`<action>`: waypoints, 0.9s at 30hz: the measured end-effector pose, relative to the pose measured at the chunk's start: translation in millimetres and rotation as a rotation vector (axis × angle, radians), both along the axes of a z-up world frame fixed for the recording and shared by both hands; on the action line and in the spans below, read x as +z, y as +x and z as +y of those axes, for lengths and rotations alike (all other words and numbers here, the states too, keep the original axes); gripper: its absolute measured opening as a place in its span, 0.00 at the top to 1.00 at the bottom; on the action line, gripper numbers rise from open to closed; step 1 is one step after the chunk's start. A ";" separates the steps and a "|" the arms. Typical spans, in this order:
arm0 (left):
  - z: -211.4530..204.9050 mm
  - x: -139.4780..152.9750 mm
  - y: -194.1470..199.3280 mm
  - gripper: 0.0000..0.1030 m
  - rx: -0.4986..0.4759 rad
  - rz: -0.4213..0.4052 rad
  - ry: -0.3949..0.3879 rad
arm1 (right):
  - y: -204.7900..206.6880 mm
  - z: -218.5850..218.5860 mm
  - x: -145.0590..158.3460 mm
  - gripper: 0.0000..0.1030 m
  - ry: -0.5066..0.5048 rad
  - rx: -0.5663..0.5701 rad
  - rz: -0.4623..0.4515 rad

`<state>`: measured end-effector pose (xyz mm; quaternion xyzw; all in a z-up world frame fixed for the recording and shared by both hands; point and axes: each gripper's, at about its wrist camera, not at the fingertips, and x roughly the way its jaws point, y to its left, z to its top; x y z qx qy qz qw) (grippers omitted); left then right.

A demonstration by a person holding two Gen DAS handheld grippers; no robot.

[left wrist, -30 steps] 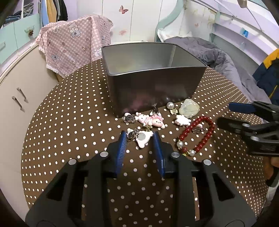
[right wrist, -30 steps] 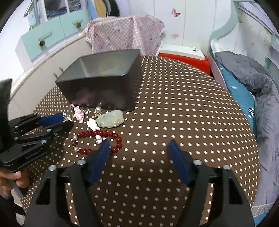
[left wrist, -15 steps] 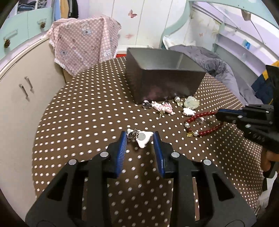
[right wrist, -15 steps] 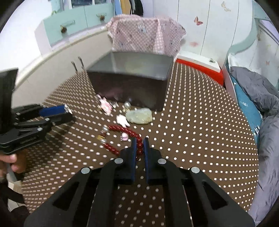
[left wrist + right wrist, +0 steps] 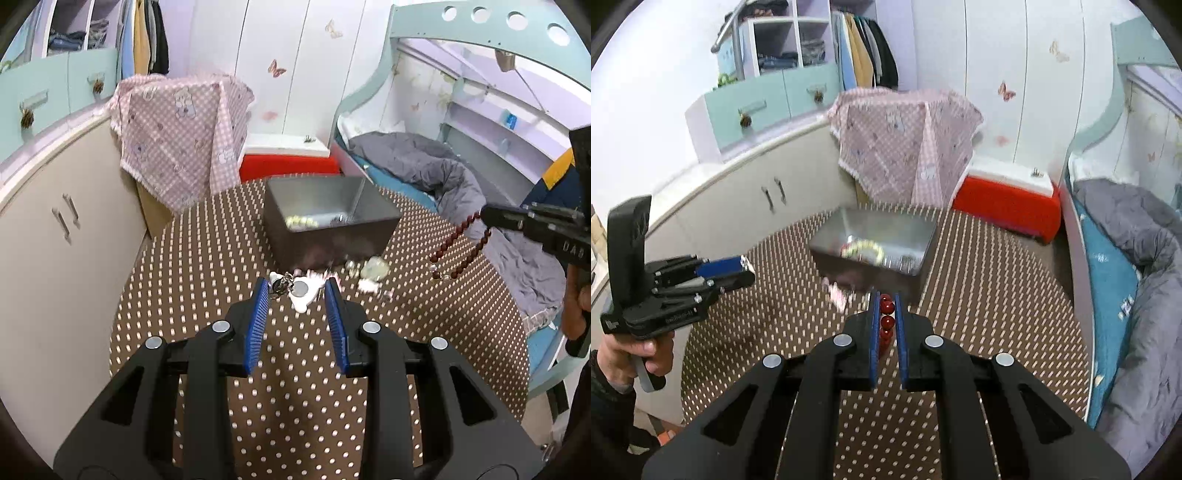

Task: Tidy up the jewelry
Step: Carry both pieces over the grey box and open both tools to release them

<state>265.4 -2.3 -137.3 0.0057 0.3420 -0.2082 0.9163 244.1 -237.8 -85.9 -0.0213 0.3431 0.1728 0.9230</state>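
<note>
Left wrist view first: the left hand-held gripper (image 5: 297, 293) has its blue pads spread apart, and a white charm (image 5: 303, 292) with a small metal clasp sits between the tips. Can't tell whether it's touching either pad or just lying on the desk (image 5: 207, 266) with the brown polka-dot cloth. Beyond it is the grey metal box (image 5: 332, 221), open on top, with some pale beads visible inside. A pale green stone (image 5: 375, 266) and a few small blurry trinkets lie just in front of the box.

Off to the right in that same view, the right hand-held gripper (image 5: 487, 216) is up in the air with the red bead bracelet (image 5: 461, 247) dangling from its tip, clear of the desk and to the right of the box.

Right wrist view confirms it: the right hand-held gripper (image 5: 887, 306) is pressed together on the red beads (image 5: 886, 315), three or four of them lined up between the blue pads. The box (image 5: 875, 251) is straight ahead, below the tips. The left one (image 5: 738, 271) shows at the left edge, held in a hand (image 5: 639, 354).
</note>
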 end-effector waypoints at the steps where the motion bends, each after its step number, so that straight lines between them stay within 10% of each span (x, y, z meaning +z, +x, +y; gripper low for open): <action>1: -0.3 3.2 2.5 0.70 -0.001 -0.006 0.002 | 1.6 -0.4 7.2 0.94 0.007 0.002 -0.017; 11: -27.9 62.7 46.4 0.70 -0.024 -0.110 -0.006 | 42.9 5.4 80.4 0.94 0.065 0.035 -0.156; 24: -60.0 50.8 103.6 0.67 -0.058 -0.010 0.018 | 101.6 19.6 58.9 0.93 0.074 0.019 -0.047; 26: -60.2 48.5 106.5 0.20 -0.024 -0.019 0.050 | 109.0 17.4 53.2 0.87 0.086 -0.010 -0.029; 27: -58.6 49.4 106.1 0.13 0.005 -0.045 0.061 | 111.8 13.7 48.8 0.74 0.097 -0.035 -0.017</action>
